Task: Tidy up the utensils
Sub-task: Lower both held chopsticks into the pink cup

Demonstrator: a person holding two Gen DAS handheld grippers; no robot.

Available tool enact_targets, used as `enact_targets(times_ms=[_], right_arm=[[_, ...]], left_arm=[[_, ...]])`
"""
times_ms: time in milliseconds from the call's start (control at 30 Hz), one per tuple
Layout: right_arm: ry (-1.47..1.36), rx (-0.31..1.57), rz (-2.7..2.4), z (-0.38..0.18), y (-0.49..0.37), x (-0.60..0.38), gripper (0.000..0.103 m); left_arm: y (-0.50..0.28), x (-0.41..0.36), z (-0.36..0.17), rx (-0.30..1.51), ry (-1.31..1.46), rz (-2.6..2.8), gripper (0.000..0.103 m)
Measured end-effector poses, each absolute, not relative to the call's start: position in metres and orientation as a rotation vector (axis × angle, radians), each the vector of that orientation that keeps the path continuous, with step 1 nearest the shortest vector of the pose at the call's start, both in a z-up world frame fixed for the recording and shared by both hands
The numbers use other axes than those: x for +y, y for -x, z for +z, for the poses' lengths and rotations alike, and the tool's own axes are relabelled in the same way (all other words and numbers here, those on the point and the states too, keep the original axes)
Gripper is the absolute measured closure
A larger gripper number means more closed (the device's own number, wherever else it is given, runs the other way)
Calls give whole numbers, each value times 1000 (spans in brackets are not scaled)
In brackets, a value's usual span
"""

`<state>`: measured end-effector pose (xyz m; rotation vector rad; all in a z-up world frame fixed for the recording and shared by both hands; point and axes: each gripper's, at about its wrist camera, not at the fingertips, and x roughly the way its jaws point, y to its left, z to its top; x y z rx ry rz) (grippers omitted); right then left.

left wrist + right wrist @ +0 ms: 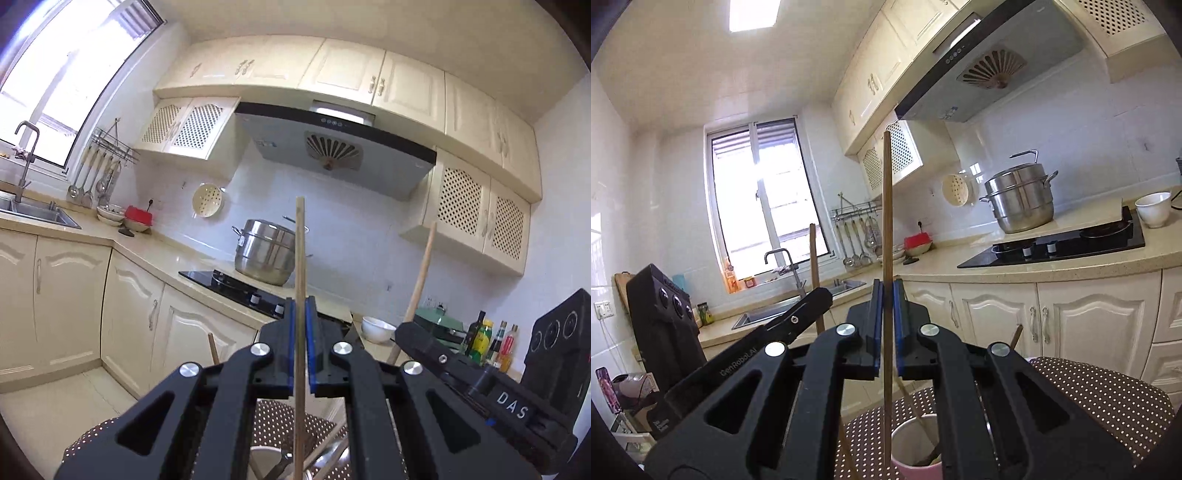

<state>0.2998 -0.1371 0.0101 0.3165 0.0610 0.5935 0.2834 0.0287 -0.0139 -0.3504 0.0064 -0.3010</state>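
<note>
I have a chopstick in each claw. My left gripper (302, 314) is clamped tight on a pale chopstick (300, 243) that stands upright between the blue pads (291, 325), its tip toward 12 o'clock in the left view and its lower end running down past 6. My right gripper (886, 299) is likewise pinched on a darker chopstick (886, 206), also upright. From the left view the right claw sits at about 3 o'clock; from the right view the left one sits at 9.

Below both, at 6 o'clock, a dotted cloth (1089, 398) carries a pink cup (916, 443) with other sticks leaning in it; what else is inside I cannot quite make out.

These sticks should be light, stiff and thin, and smooth enough to pivot or slide in flat pads, so I judge the hold best kept near the middle, as it is now, with the pads square to the shaft. A grip near one end would let the long part swing. The lower tips look to be near the cup, so the drop wants a straight vertical line to avoid knocking the leaning sticks.
</note>
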Motion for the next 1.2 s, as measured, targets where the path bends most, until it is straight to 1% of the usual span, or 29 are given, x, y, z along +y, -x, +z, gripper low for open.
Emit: enact_targets(times_ms=[333,500,867,1200], right_arm=[[-278,103,552,-7,-313,-140,97],[-266,127,540,-17,-318,-139,97],[-194,164,534,-32,-312,-128,97],[-108,232,481,-51,-309,-120,97]], left_arm=[[-299,28,-24,-131,397,-136,98],[-310,17,-34,-118,347,-113,98],[-313,9,-77,106,290,-144,98],[-296,-2,-85,213,186,-147,98]])
